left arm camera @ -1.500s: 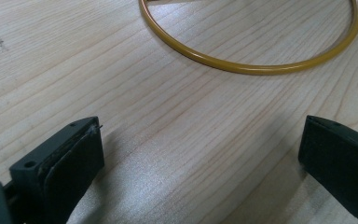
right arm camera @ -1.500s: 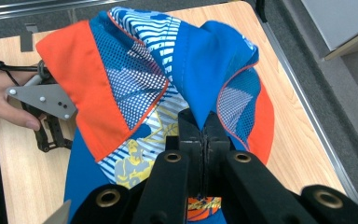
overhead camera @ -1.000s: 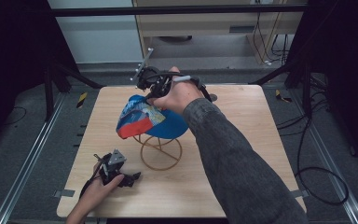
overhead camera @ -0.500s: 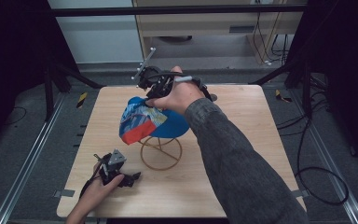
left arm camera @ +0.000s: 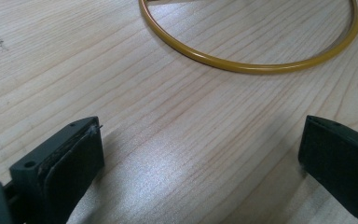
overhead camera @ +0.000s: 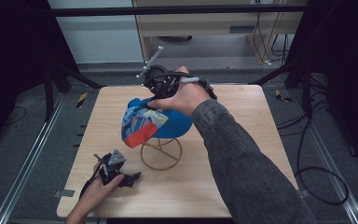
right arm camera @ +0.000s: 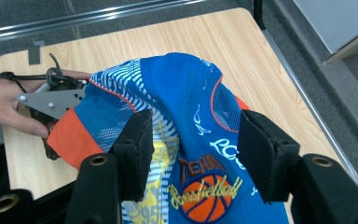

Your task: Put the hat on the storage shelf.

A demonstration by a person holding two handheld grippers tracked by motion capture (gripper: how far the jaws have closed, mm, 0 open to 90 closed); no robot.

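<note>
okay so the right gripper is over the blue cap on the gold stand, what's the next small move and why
Probably close the right gripper on the cap. Its jaws stand open on either side of a raised fold of blue fabric, so nothing is pinched yet. The left gripper rests open on the table, short of the stand's ring.

A light wooden tabletop [overhead camera: 242,186] with rounded corners carries a yellow wire stand [overhead camera: 161,154], whose round ring base lies flat near the middle. The left gripper [overhead camera: 133,177] rests on the wood near the front left corner, just beside that ring, its jaws spread apart over bare grain.
</note>
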